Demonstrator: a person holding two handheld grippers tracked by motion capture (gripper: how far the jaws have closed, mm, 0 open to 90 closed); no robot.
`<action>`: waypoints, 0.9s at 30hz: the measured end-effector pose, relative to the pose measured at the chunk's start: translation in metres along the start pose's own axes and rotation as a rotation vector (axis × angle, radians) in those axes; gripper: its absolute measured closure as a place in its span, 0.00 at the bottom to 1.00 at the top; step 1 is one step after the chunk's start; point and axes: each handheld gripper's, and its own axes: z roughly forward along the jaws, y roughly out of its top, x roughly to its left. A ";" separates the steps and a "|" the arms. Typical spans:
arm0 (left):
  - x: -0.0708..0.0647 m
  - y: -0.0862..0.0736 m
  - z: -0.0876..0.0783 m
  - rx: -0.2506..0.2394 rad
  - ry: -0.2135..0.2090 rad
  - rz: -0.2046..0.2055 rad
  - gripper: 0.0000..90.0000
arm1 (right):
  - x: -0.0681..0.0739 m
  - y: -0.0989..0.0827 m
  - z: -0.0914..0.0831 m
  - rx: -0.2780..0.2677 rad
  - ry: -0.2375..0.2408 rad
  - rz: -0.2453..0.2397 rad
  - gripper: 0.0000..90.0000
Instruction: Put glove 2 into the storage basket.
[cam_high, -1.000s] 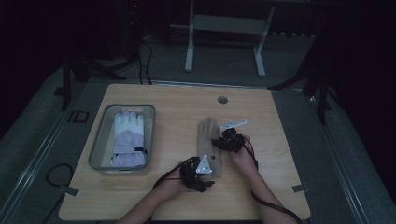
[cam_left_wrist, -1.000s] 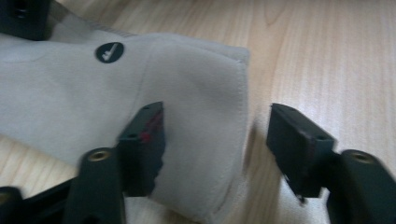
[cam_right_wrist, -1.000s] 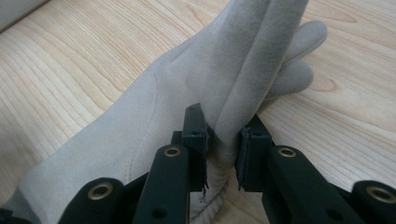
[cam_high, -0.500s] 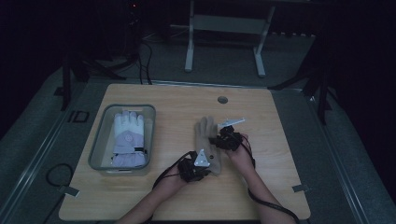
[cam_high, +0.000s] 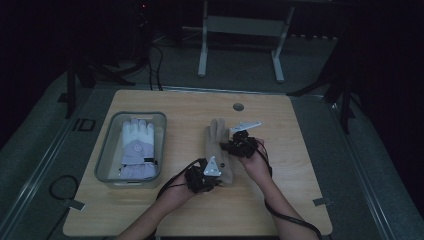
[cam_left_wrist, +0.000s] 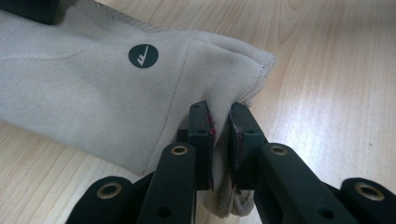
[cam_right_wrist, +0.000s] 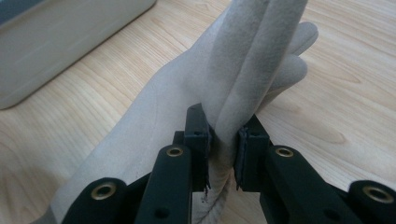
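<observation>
We find the beige glove (cam_high: 218, 150) near the middle of the table (cam_high: 300, 200), to the right of the tray (cam_high: 107, 170) that holds a white glove (cam_high: 137, 147). The left gripper (cam_left_wrist: 219, 135) has just closed; its jaws are clamped on a fold at the cuff corner. The right gripper (cam_right_wrist: 223, 144) is clamped on the bunched fabric at the finger end. Both holds take only an edge of soft cloth. In our judgement, the cloth could slip free from either grip if lifted unevenly, and the loose middle could sag and catch the tray wall.
</observation>
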 end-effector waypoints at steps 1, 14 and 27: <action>0.001 0.000 -0.003 -0.002 -0.005 -0.006 0.90 | 0.001 0.002 -0.001 -0.003 0.003 -0.001 0.87; 0.011 -0.003 -0.031 0.017 -0.001 -0.005 0.90 | 0.018 0.027 0.000 -0.013 0.033 -0.018 0.87; 0.021 -0.011 -0.067 0.032 0.035 -0.018 0.90 | 0.043 0.057 0.009 -0.043 0.063 -0.053 0.87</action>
